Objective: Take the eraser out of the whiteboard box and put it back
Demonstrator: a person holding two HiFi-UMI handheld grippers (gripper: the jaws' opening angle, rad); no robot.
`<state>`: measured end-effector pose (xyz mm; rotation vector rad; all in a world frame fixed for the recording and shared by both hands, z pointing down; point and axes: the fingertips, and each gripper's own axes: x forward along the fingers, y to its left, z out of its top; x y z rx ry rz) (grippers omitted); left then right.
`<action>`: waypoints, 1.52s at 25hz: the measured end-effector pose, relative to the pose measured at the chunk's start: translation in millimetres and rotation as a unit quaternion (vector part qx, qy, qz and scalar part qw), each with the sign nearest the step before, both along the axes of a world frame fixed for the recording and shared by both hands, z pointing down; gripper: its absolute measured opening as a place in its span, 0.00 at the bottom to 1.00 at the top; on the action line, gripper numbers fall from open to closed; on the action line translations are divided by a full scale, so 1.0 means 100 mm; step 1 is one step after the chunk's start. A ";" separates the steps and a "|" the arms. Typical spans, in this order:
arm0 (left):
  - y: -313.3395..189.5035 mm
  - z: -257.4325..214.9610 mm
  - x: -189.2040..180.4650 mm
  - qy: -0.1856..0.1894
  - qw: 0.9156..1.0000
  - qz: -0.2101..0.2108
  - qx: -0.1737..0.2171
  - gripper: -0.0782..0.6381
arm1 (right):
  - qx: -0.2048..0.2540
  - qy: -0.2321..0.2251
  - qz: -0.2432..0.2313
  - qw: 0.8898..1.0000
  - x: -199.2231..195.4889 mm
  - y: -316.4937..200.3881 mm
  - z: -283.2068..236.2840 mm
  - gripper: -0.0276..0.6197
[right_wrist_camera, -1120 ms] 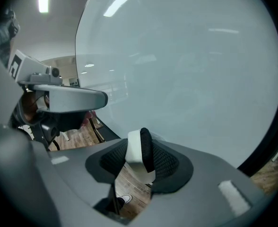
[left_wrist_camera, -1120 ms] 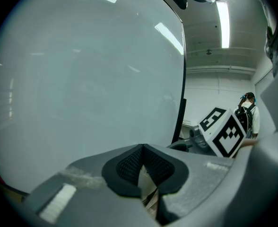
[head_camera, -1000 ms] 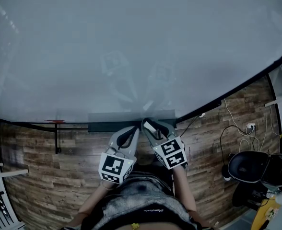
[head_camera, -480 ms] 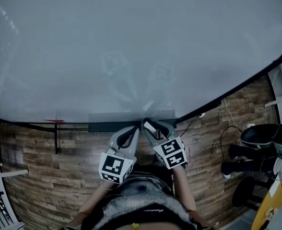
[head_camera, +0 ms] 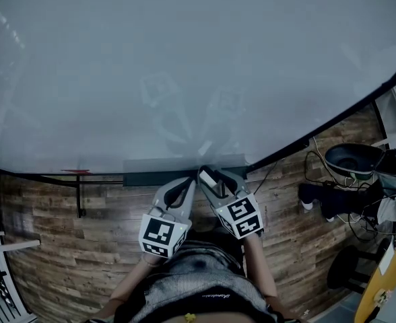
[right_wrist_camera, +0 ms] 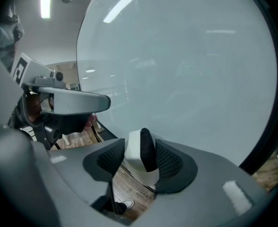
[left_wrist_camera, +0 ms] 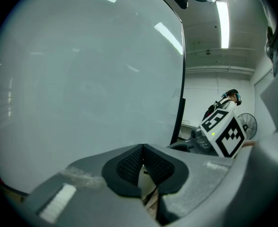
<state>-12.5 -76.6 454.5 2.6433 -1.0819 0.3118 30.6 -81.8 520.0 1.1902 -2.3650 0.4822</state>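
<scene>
Right gripper view: eraser (right_wrist_camera: 140, 150) standing loose between my jaws.
My right gripper (right_wrist_camera: 141, 162) has just been opening, its pads slack on either side of the eraser, which seems to rest at the whiteboard box (head_camera: 151, 178) under my fingertips. I should back straight out (no sideways brush) so as not to tip it. My left gripper (left_wrist_camera: 143, 167), beside me, is closed on nothing.

Dark whiteboard box (head_camera: 151, 178) juts over wood-plank floor (head_camera: 50, 227) strewn with cables (head_camera: 314, 155).

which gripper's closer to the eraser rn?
Right. The eraser sits between the jaws of the right gripper, which have just been opening. The left gripper is beside it, jaws shut, empty.
</scene>
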 end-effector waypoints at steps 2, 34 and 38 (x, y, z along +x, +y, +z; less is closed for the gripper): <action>0.01 0.01 0.00 -0.002 1.000 0.003 0.001 0.11 | 0.003 -0.002 0.000 1.000 0.00 0.02 -0.02 0.37; 0.10 0.06 0.10 -0.013 1.000 0.023 -0.003 0.11 | 0.040 -0.008 0.018 0.999 0.12 0.29 -0.24 0.20; 0.10 0.07 0.11 -0.011 1.000 0.025 -0.005 0.11 | 0.048 -0.008 0.026 0.998 0.13 0.29 -0.25 0.09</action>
